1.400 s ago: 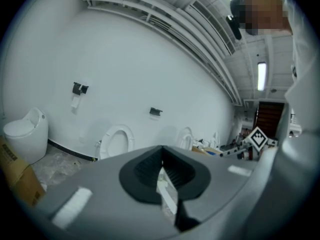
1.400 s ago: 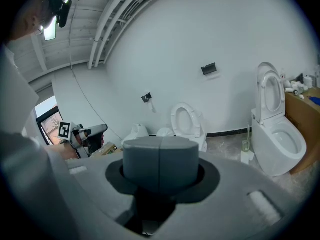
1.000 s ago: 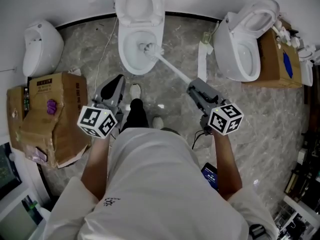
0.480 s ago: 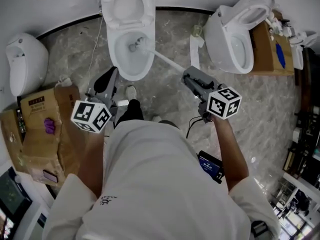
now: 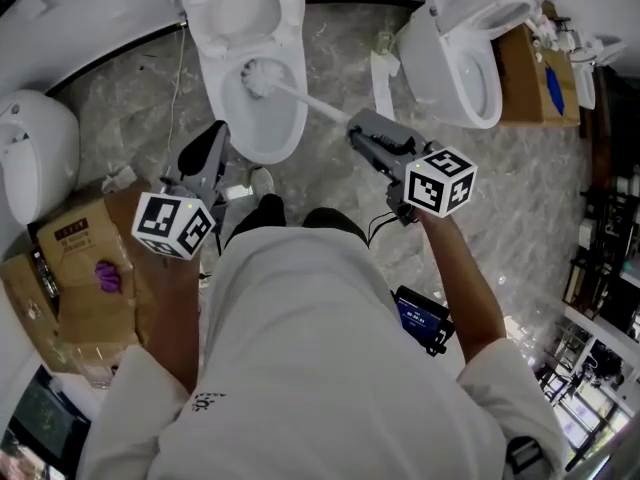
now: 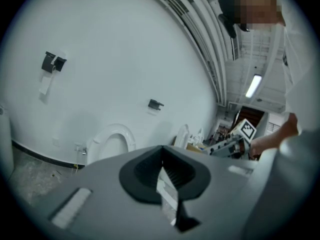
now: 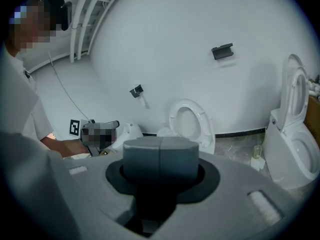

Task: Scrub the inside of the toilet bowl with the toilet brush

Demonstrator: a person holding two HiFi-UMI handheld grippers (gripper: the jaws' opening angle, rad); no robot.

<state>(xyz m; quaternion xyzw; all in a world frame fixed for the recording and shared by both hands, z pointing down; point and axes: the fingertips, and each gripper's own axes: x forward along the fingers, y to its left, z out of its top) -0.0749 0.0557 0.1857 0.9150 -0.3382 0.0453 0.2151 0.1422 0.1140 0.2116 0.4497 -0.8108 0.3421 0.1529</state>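
Note:
A white toilet (image 5: 250, 118) with its lid up stands at the top of the head view. The toilet brush (image 5: 262, 78) has its bristle head inside the bowl, near the back. Its white handle slants down and right into my right gripper (image 5: 356, 128), which is shut on it. In the right gripper view the right gripper (image 7: 160, 149) shows its jaws pressed together, with the toilet (image 7: 192, 124) beyond; the handle is hidden there. My left gripper (image 5: 203, 158) hangs left of the bowl, shut and holding nothing. The left gripper (image 6: 162, 171) points at the wall.
A second toilet (image 5: 460, 58) stands at the upper right with a cardboard box (image 5: 528, 68) behind it. Another white fixture (image 5: 35, 158) and a worn cardboard box (image 5: 85, 278) are at the left. A white strip (image 5: 383, 78) lies on the marble floor between the toilets.
The brush head has slid from the right side of the bowl toward its back. My right gripper followed it up and left. The head view has shifted, and the left gripper barely moved.

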